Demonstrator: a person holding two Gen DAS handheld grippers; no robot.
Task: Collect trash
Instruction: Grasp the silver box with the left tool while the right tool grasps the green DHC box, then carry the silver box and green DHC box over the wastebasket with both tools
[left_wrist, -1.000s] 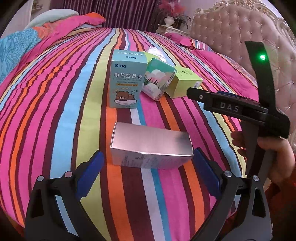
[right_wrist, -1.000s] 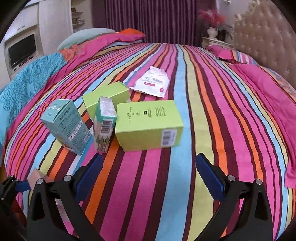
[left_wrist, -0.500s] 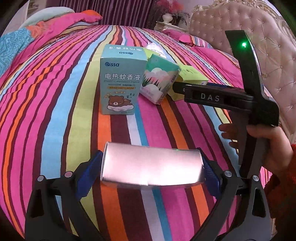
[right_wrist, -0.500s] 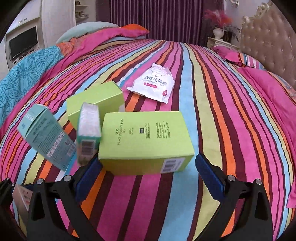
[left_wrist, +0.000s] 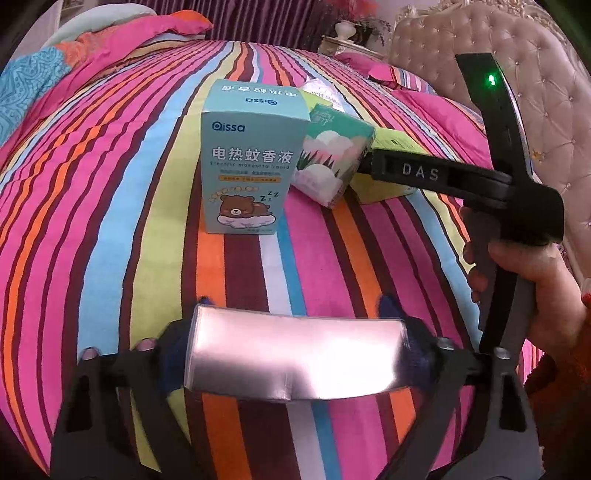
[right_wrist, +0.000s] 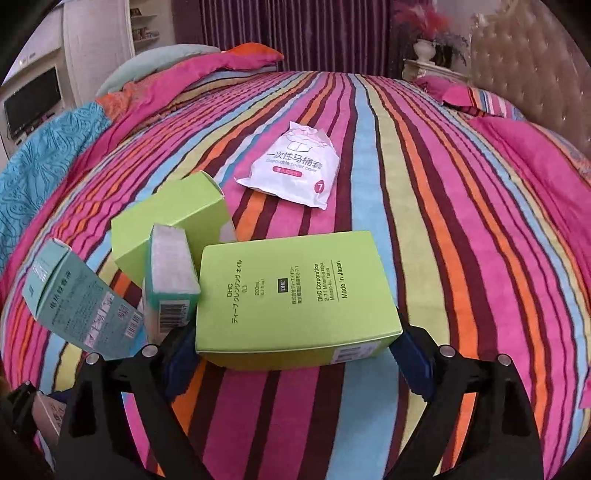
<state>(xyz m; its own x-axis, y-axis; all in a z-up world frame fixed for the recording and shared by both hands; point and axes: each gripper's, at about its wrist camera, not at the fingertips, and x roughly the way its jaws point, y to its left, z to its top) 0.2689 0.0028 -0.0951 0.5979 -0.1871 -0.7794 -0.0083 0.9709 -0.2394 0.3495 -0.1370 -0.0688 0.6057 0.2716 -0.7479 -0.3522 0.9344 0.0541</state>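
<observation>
Left tongs grip a silver box; right tongs straddle, open, a green box. Beside it, four items remain uncollected.

Everything lies on the bed. From the left wrist, a long box sits crosswise between the fingers of the left claw. Beyond it stands the bear box, upright. Just right of that leans a tissue pack, touching it. Right of the pack, partly hidden by the right claw's body, lies the DHC box.

From the right wrist, the DHC box lies flat between the fingers of the right claw. To its left stands the tissue pack, against it; further left is the bear box. Behind the pack lies another box. Beyond them all, well apart, lies a sachet. The headboard is at the far right.
</observation>
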